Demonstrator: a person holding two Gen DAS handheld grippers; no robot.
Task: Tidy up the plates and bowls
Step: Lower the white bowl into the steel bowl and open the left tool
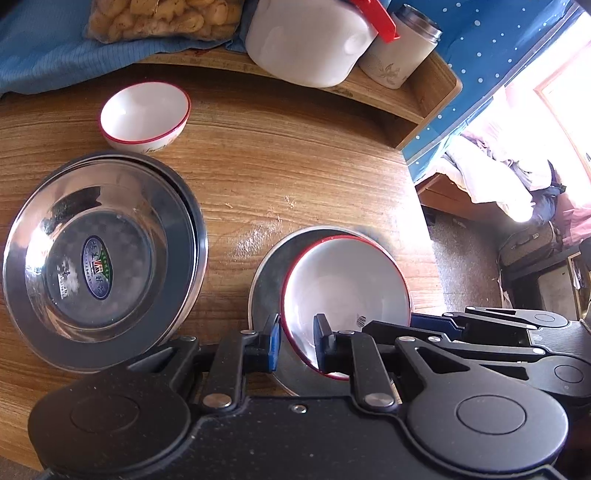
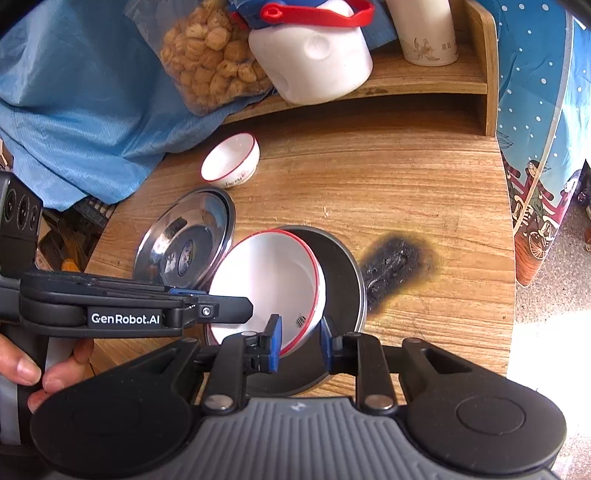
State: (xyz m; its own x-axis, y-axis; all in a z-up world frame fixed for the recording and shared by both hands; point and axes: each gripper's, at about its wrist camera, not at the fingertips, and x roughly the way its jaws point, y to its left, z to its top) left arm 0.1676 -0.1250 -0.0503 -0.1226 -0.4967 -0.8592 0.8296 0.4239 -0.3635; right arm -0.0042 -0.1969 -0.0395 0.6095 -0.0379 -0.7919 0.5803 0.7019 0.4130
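1. The red-rimmed bowl (image 1: 343, 291) sits tilted in a steel plate (image 1: 266, 280) on the wooden surface (image 1: 295, 166).
2. Left tongs (image 1: 297, 341) straddle the bowl's near rim — pads not pressed, released.
3. Right tongs (image 2: 300, 341) likewise straddle that rim — released.
4. Left of the bowl, stacked steel plates (image 1: 99, 254); beyond them, a small bowl (image 1: 144, 116).

open wood on the table (image 2: 388, 184) from 12 to 2 o'clock of the steel plate (image 2: 347, 266) that carries the white bowl (image 2: 266, 280); only a burnt patch (image 2: 399, 266) lies flat there, just beside the plate at 3. at 10 o'clock the stacked steel plates (image 2: 184, 243) sit near, narrow gap between. small bowl (image 2: 231, 160) stands at 11, apart. at 12 a low shelf (image 2: 424, 81) with white jug (image 2: 314, 55), cup (image 2: 424, 33), snack bag (image 2: 210, 62) and blue cloth (image 2: 74, 110) walls the back edge.
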